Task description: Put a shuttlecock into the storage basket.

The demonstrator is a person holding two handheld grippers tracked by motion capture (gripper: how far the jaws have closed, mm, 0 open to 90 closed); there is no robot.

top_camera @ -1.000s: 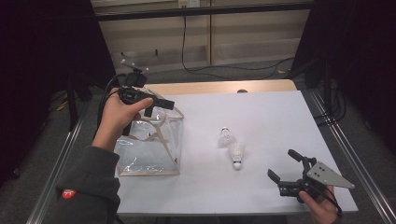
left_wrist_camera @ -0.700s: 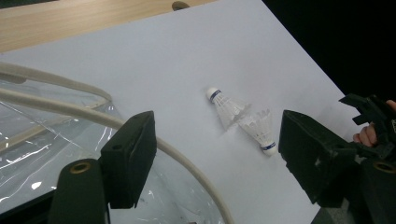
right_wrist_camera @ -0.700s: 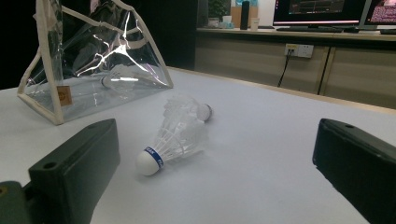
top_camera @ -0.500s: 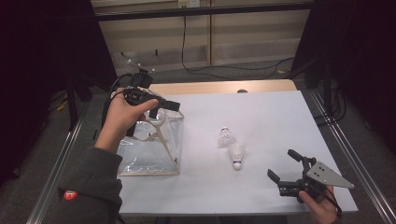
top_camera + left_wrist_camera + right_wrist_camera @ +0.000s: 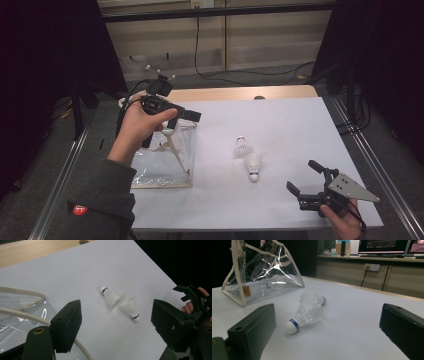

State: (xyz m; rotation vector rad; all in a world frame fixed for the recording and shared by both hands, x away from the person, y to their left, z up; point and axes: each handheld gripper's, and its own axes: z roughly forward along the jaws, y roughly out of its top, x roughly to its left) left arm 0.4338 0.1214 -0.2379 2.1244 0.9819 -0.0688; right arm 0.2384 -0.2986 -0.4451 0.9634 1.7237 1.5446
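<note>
Right gripper view: shuttlecock (image 5: 273, 283) inside clear bag (image 5: 239, 293)

Your left arm wears a dark grey long sleeve (image 5: 102, 200) with a small red round logo patch (image 5: 78, 209) near the elbow. Your left black two-jaw gripper (image 5: 184, 119) has blocky matte jaws, a boxy camera module (image 5: 159, 87) on top and a black cable (image 5: 126, 104) looping behind. Your right black two-jaw gripper (image 5: 304, 176) carries a grey three-cornered plate (image 5: 352, 187) dotted with small screw holes; round holes mark the jaw bases.
</note>
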